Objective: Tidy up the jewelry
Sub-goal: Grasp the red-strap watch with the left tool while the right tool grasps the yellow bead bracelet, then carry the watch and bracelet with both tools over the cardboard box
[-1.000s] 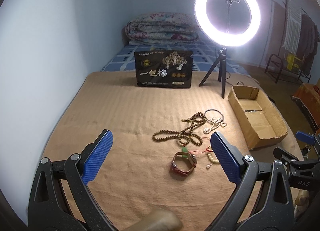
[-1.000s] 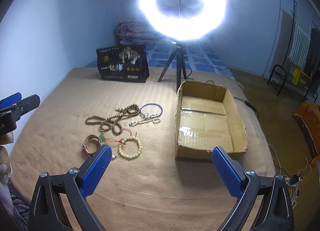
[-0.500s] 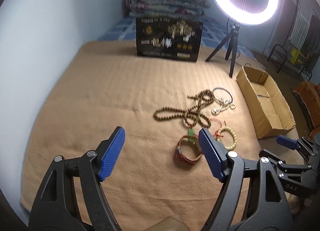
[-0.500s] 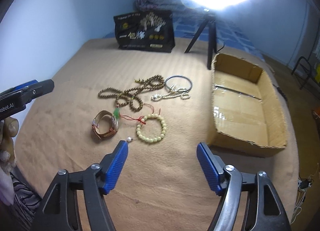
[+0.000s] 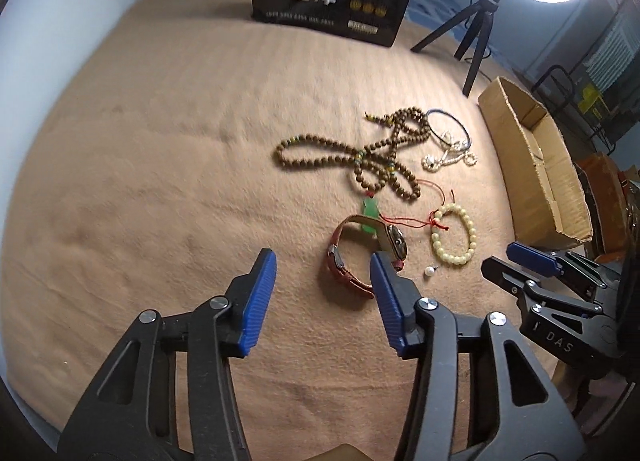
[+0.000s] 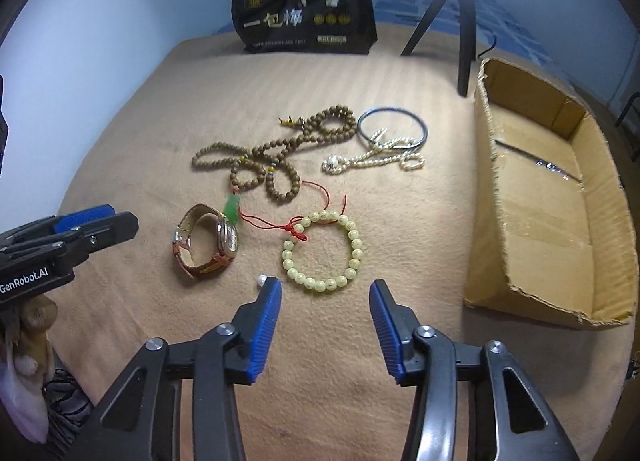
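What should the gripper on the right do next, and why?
Probably ease the right gripper forward and down over the pale bead bracelet. It is open and empty, and the bracelet lies flat on the tan blanket just ahead of its fingertips, the nearest piece. The cardboard box sits open on its right, seemingly where the jewelry goes.

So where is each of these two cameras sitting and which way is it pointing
Left wrist: on the left gripper, facing down-forward at the watch; the right gripper shows at right.
Right wrist: on the right gripper, facing the cream bead bracelet; the left gripper shows at left.
Shared: jewelry, cardboard box, black bag.
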A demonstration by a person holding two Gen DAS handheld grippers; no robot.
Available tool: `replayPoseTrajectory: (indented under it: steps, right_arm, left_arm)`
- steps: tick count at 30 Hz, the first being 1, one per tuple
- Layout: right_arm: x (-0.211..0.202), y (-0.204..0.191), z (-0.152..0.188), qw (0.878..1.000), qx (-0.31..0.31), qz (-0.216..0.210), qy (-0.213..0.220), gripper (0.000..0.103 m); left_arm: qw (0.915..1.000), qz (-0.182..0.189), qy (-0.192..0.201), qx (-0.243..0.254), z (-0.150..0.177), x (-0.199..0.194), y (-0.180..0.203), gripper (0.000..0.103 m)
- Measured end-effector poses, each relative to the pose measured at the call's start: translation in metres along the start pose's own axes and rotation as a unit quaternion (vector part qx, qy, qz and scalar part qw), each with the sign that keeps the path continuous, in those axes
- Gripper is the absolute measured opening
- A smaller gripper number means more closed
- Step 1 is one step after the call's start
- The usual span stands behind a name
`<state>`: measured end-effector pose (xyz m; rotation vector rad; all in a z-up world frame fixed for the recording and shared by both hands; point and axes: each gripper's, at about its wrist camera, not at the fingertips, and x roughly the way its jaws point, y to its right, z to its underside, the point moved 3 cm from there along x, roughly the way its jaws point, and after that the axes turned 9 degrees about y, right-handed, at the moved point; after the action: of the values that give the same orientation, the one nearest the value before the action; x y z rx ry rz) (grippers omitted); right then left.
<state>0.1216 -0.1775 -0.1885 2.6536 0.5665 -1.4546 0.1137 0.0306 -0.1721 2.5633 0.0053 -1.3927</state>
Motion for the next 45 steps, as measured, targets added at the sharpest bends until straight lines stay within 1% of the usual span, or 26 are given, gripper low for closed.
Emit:
replayPoseTrajectory:
  steps: [2,4,6,8,9,12,13,15,21,24,25,26,28,30,31,33,38,42,45]
  right_arm:
    - [0.006,0.001,-0.001,1.000,0.002,0.001,-0.005,0.042]
    - [0.012,0.003,-0.002,1.000,0.005,0.005,-0.010,0.040]
    - [0.017,0.005,-0.003,1.000,0.009,0.009,-0.013,0.038]
    - [0.023,0.008,-0.005,1.000,0.013,0.011,-0.017,0.037]
    - [0.025,0.009,-0.006,1.000,0.014,0.013,-0.019,0.037]
    - [0.034,0.010,-0.007,0.999,0.016,0.020,-0.025,0.035]
    - [0.036,0.011,-0.007,0.999,0.015,0.023,-0.027,0.035]
    - [0.040,0.012,-0.007,0.999,0.016,0.028,-0.031,0.034]
    - [0.049,0.016,-0.010,0.999,0.023,0.030,-0.036,0.032]
    - [0.051,0.015,-0.010,0.999,0.019,0.032,-0.036,0.032]
    - [0.052,0.015,-0.011,0.999,0.018,0.033,-0.036,0.031]
    - [0.053,0.014,-0.011,0.999,0.016,0.033,-0.036,0.028]
    - [0.056,0.013,-0.014,0.999,0.012,0.035,-0.037,0.024]
    - [0.057,0.012,-0.015,0.999,0.007,0.034,-0.037,0.017]
    - [0.058,0.011,-0.016,0.999,0.006,0.033,-0.037,0.015]
    - [0.058,0.011,-0.017,0.999,0.007,0.030,-0.036,0.008]
    - [0.056,0.010,-0.019,0.999,-0.004,0.034,-0.032,0.005]
    - [0.053,0.010,-0.020,0.999,-0.003,0.037,-0.022,0.005]
    - [0.043,0.011,-0.020,0.999,-0.006,0.041,-0.010,0.005]
  left_arm:
    - [1.0000,0.003,-0.007,-0.002,0.001,0.005,0.000,0.049]
    - [0.9999,0.005,-0.014,-0.006,0.001,0.009,-0.001,0.045]
    - [0.9997,0.005,-0.023,-0.010,0.002,0.014,-0.002,0.044]
    - [0.9994,0.007,-0.031,-0.016,0.002,0.021,-0.003,0.041]
    - [0.9993,0.006,-0.035,-0.015,0.002,0.024,-0.003,0.040]
    - [0.9991,0.004,-0.040,-0.014,0.003,0.030,-0.002,0.039]
    - [0.9990,0.004,-0.041,-0.013,0.003,0.031,-0.001,0.037]
    - [0.9989,0.004,-0.046,-0.013,0.004,0.035,-0.001,0.035]
    - [0.9979,0.004,-0.061,-0.024,0.004,0.048,-0.003,0.031]
    - [0.9975,0.005,-0.064,-0.028,0.004,0.051,-0.004,0.027]
    - [0.9976,0.005,-0.064,-0.027,0.004,0.053,-0.003,0.025]
    - [0.9976,0.004,-0.064,-0.025,0.004,0.054,-0.003,0.024]
    - [0.9976,0.005,-0.065,-0.021,0.004,0.055,-0.001,0.019]
    - [0.9976,0.007,-0.066,-0.019,0.004,0.056,-0.001,0.014]
    - [0.9976,0.009,-0.065,-0.019,0.004,0.057,0.000,0.012]
    - [0.9978,0.009,-0.064,-0.017,0.003,0.057,0.001,0.010]
    - [0.9984,0.008,-0.056,-0.009,0.002,0.053,0.002,0.008]
    - [0.9990,0.006,-0.044,-0.006,-0.001,0.047,0.001,0.006]
    - [0.9993,0.007,-0.037,-0.005,-0.003,0.042,-0.001,0.006]
